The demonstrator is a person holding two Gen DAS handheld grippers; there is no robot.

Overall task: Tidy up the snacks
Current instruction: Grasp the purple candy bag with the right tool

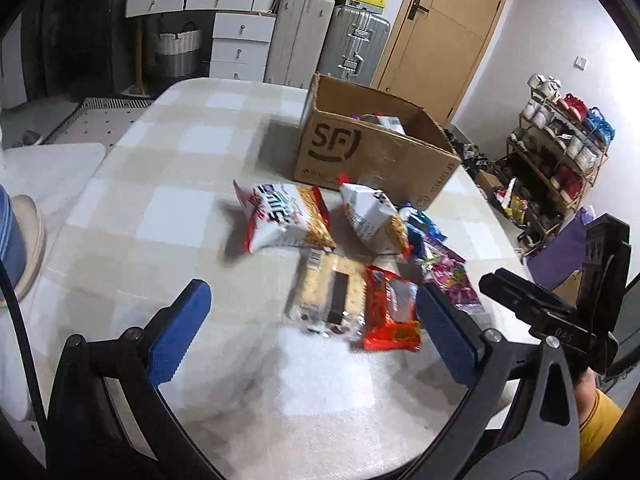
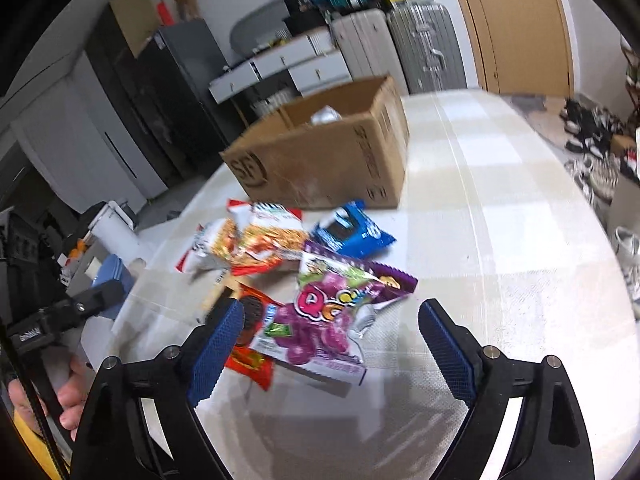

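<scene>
Left wrist view: snack packets (image 1: 352, 264) heaped before a cardboard box (image 1: 372, 152)
Both grippers, left (image 1: 316, 332) and right (image 2: 332, 344), gape wide, holding nothing

Seven snack packets (image 1: 288, 220), one box (image 1: 372, 152)
</scene>
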